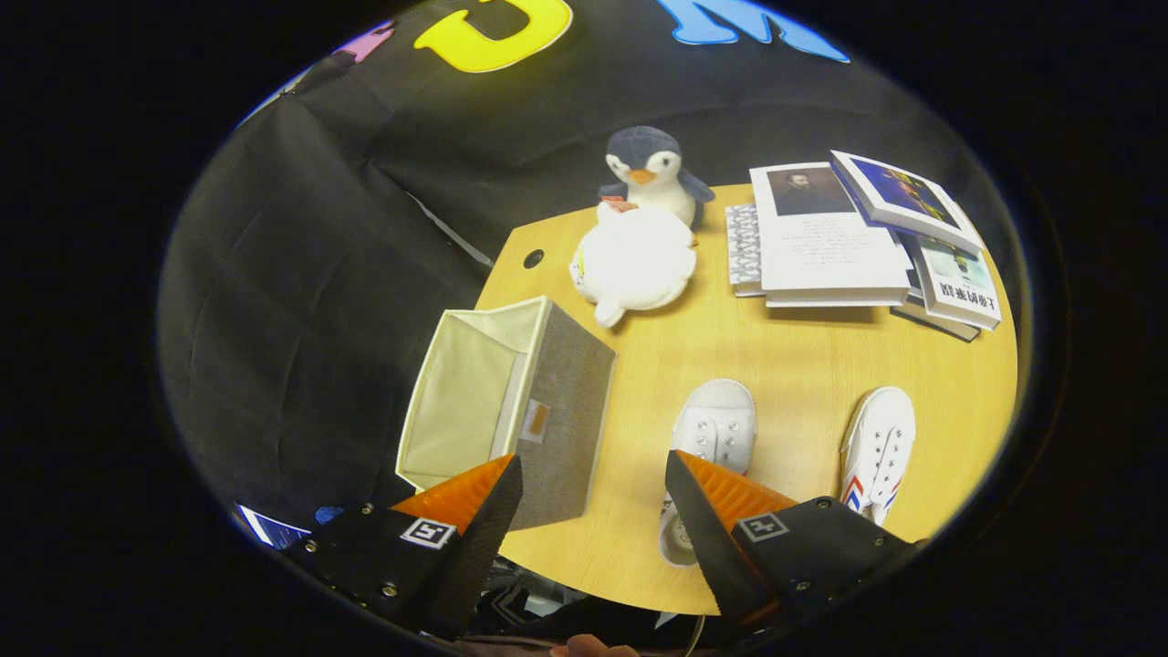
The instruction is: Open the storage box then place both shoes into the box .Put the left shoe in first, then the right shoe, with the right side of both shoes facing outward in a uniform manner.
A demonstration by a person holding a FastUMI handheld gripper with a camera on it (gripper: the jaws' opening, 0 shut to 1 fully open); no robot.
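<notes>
On the wooden table [785,365], the storage box [511,411] stood open-topped by the near left edge, just ahead of the gripper [593,502]. Right of it lay two white shoes — the nearer shoe [716,429] partly hidden behind one finger, the striped shoe [878,452] further right — long axes running front to back, toes pointing away. The fingers were spread wide, gripping nothing. Beyond sat a plush penguin [650,169], a white plush [634,260] and stacked books [849,242].

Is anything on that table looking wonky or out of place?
Mildly. The storage box sits at the table's corner, its open side hanging past the edge. The books lie in a loose, skewed pile. The two shoes lie apart. The open gripper holds nothing.
</notes>
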